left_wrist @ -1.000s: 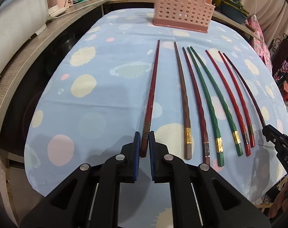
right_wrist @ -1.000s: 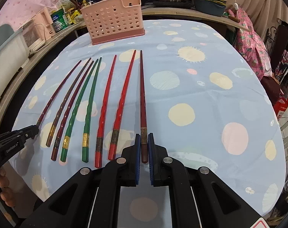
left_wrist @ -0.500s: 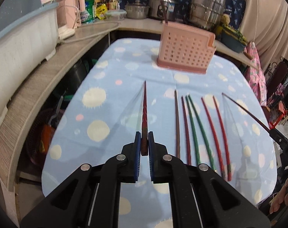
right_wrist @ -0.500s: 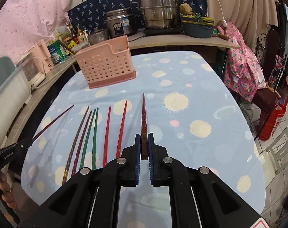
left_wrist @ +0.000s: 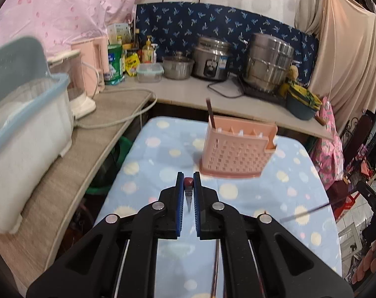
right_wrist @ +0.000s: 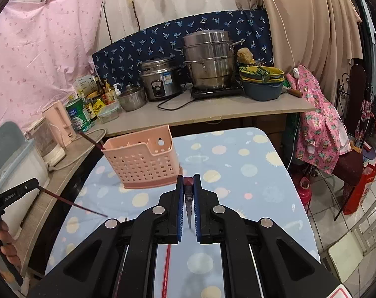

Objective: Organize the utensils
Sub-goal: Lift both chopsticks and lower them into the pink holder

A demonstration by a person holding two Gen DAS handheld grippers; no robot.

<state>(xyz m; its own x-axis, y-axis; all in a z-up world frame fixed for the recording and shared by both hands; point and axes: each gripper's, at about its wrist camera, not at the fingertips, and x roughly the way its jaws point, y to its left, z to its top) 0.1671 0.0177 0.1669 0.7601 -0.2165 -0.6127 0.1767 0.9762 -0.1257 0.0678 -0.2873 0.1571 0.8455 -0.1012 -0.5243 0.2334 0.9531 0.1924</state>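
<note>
My left gripper (left_wrist: 188, 181) is shut on the thick end of a dark red chopstick (left_wrist: 188, 200), held above the spotted tablecloth (left_wrist: 237, 198). My right gripper (right_wrist: 188, 182) is shut on another dark red chopstick (right_wrist: 188, 208) the same way. Each gripper shows at the edge of the other's view, its chopstick slanting down. The pink perforated basket (left_wrist: 237, 151) (right_wrist: 138, 164) stands ahead on the far half of the table, with one dark chopstick (left_wrist: 210, 114) (right_wrist: 91, 140) upright in an end compartment. A red chopstick (right_wrist: 166, 268) lies on the cloth beneath my right gripper.
A counter (right_wrist: 212, 114) runs behind and along the left of the table, carrying steel pots (right_wrist: 207, 59), a rice cooker (left_wrist: 212, 59), bottles and a white lidded bin (left_wrist: 26, 124). Pink cloth hangs over a chair (right_wrist: 317, 124) on the right.
Both grippers rose off the table, each lifting its chopstick from the row. Both views now look toward the basket and counter; the row of chopsticks has dropped below the frames.
</note>
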